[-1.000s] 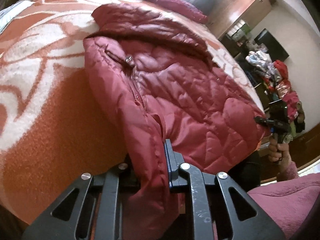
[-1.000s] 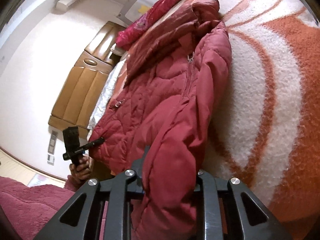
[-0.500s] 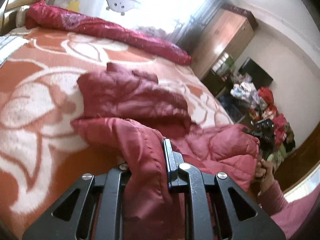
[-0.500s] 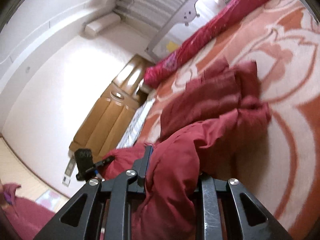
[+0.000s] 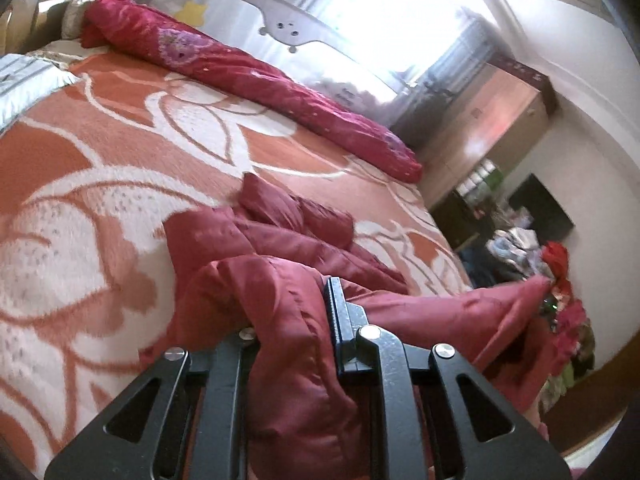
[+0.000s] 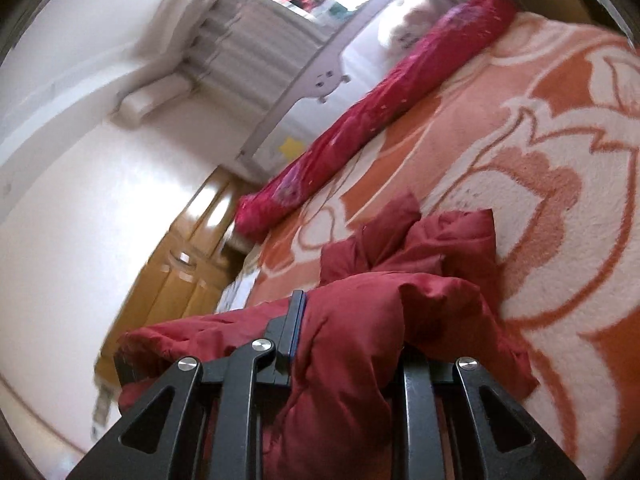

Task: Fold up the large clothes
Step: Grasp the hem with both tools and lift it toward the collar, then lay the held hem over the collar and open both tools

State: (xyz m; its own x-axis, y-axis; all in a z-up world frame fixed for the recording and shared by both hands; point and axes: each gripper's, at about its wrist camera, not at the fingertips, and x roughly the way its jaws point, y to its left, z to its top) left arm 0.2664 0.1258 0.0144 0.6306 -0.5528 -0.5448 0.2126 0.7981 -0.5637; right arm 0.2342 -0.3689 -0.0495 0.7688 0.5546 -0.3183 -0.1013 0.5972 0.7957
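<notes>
Over the orange blanket, both claws clench the red jacket; no writing legible.

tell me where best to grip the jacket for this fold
Grip the jacket at its hem corners, one per gripper, coming from the near bed edge. The left gripper and right gripper already pinch it there, so the hood end can lie flat on the blanket.

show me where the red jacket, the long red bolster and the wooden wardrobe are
red jacket (image 5: 304, 360), left wrist view, the bunched fabric between the fingers.
long red bolster (image 5: 256, 76), left wrist view, its middle.
wooden wardrobe (image 5: 492, 116), left wrist view, its front.
</notes>
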